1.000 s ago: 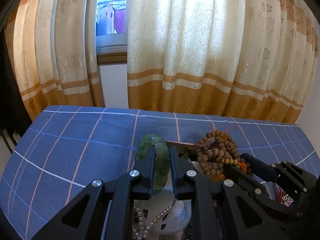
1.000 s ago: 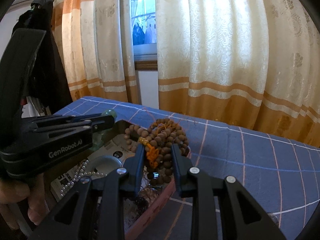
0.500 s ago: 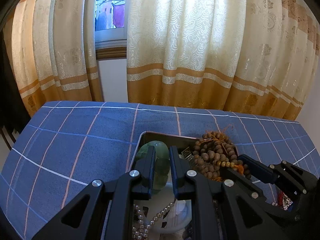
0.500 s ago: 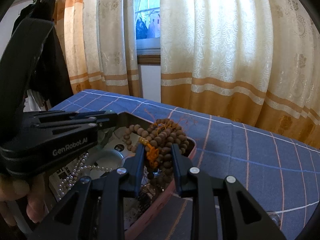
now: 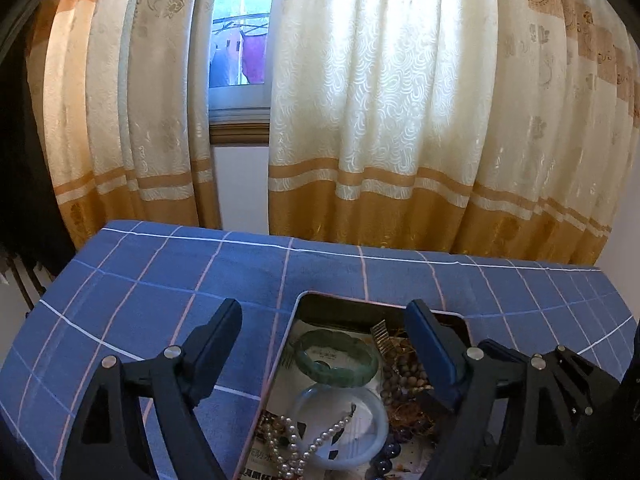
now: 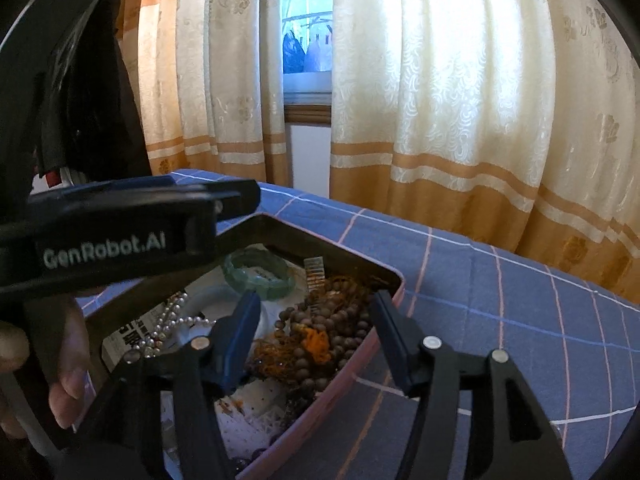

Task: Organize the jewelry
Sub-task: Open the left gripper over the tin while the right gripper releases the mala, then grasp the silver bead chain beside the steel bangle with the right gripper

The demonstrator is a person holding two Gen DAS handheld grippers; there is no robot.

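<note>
A pink-rimmed box (image 5: 285, 344) (image 6: 376, 340) sits on the blue checked cloth. In it lie a green bangle (image 5: 337, 357) (image 6: 256, 276), a pale bangle (image 5: 340, 424), a pearl string (image 5: 296, 446) (image 6: 168, 322) and a heap of brown wooden beads (image 6: 320, 332) (image 5: 404, 376). My left gripper (image 5: 324, 328) is open and empty above the green bangle. My right gripper (image 6: 314, 310) is open and empty above the brown beads. The left gripper's body fills the left of the right wrist view.
The blue cloth (image 5: 160, 304) covers the table all around the box. Cream and orange curtains (image 5: 380, 140) and a window (image 5: 240, 40) stand just behind the table's far edge. A person's hand (image 6: 68, 380) holds the left gripper.
Both grippers have opened. The green bangle dropped from the left gripper into the box. The brown beads dropped from the right gripper into the box.
</note>
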